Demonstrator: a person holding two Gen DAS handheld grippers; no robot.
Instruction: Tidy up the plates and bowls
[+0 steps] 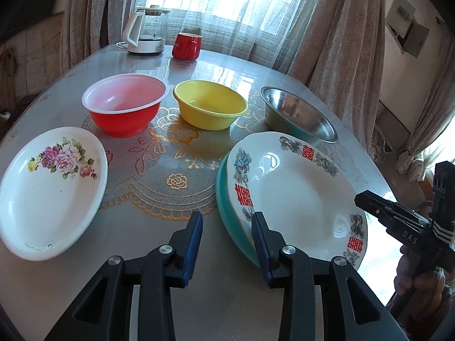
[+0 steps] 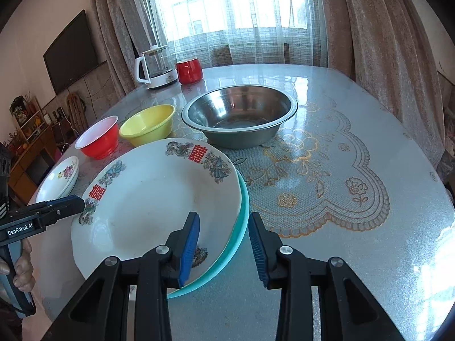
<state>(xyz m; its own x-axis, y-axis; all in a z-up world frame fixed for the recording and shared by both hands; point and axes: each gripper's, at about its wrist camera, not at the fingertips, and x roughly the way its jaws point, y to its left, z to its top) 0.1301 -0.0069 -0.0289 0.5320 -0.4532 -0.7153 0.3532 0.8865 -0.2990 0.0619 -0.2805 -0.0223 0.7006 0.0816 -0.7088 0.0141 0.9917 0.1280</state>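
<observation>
A white plate with red characters [image 1: 295, 196] [image 2: 153, 201] lies on a teal plate [image 1: 227, 216] [image 2: 241, 227]. My left gripper [image 1: 227, 221] is open, its fingers astride the stack's left rim. My right gripper [image 2: 223, 227] is open, its fingers astride the stack's right rim. A white floral plate [image 1: 48, 193] [image 2: 61, 179] lies to the left. A red bowl [image 1: 123, 105] [image 2: 98, 139], a yellow bowl [image 1: 210, 108] [image 2: 148, 125] and a steel bowl [image 1: 298, 115] [image 2: 239, 116] stand in a row behind.
A white kettle [image 1: 145, 31] [image 2: 156, 66] and a red mug [image 1: 186, 46] [image 2: 189, 71] stand at the table's far edge by the curtains. The table [image 2: 355, 170] has a glossy cover with a gold lace pattern.
</observation>
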